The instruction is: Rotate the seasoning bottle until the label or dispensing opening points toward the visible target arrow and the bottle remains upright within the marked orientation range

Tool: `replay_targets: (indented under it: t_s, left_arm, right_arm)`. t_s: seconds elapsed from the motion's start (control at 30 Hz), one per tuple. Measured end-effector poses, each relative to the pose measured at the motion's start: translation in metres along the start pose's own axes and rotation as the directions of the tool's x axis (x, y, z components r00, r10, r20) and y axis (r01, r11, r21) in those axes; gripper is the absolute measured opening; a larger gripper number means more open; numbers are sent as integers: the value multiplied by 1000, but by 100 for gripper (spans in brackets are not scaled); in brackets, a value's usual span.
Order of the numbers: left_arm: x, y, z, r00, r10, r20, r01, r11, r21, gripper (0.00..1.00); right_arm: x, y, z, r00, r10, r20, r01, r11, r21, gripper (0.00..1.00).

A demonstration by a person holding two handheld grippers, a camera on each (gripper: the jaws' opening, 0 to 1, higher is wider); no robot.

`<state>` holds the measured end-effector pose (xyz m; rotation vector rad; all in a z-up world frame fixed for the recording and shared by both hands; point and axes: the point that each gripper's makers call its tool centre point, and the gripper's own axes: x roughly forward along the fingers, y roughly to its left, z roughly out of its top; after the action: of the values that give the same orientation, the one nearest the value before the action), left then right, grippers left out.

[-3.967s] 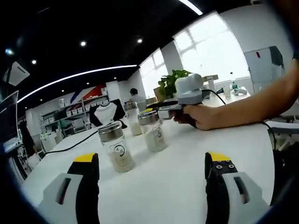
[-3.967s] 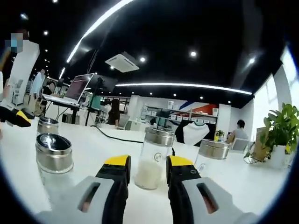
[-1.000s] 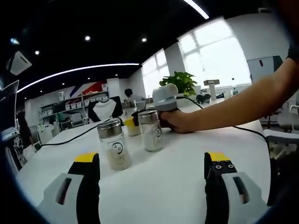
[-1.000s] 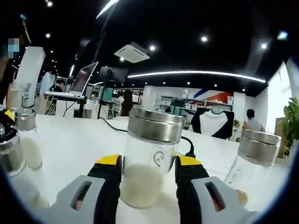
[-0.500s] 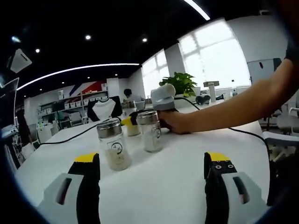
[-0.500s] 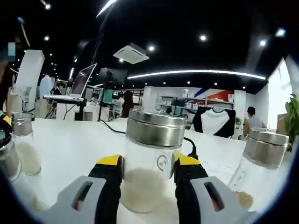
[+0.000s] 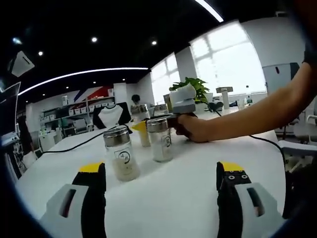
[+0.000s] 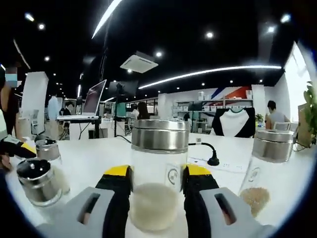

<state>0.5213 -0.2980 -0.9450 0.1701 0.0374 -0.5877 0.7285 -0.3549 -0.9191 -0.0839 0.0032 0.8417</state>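
Observation:
My right gripper (image 8: 158,171) is shut on a glass seasoning bottle (image 8: 159,171). The bottle stands upright, with a steel lid, white granules and a small round label facing the camera. In the left gripper view the same bottle (image 7: 144,138) sits behind two others, with the right gripper (image 7: 140,126) on it and a person's hand (image 7: 194,128) holding that gripper. My left gripper (image 7: 161,168) hovers open over the white table (image 7: 188,183), with nothing between its jaws. It is short of the nearest bottle (image 7: 120,153).
A second bottle (image 7: 159,139) stands beside the nearest one. In the right gripper view a bottle with brownish granules (image 8: 260,166) stands at the right and two more bottles (image 8: 40,181) at the left. A black cable (image 8: 212,157) crosses the table. A laptop (image 8: 94,103) stands beyond.
The right gripper has turned with the bottle still between its jaws, and its view has swung so the left bottles show more. The left gripper has stayed put and open.

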Motion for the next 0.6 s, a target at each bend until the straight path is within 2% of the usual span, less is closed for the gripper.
replay_targets:
  t_s: [0.17, 0.4, 0.53, 0.6]
  left_arm:
    - [-2, -2, 3, 1000, -2, 16, 2, 1000, 13, 98]
    - [-2, -1, 5, 1000, 4, 20, -5, 1000, 22, 98]
    - [-4, 0, 9, 999, 7, 41, -8, 1000, 11, 98]
    - [-6, 1, 14, 997, 13, 70, -14, 1000, 17, 98]
  right_arm:
    - [-27, 4, 11, 1000, -11, 29, 10, 1000, 14, 39]
    - [-59, 11, 18, 1000, -17, 8, 17, 1000, -21, 40]
    - [-76, 13, 26, 1000, -21, 17, 21, 1000, -2, 40]
    - [-87, 13, 28, 999, -35, 17, 36, 999, -2, 40]
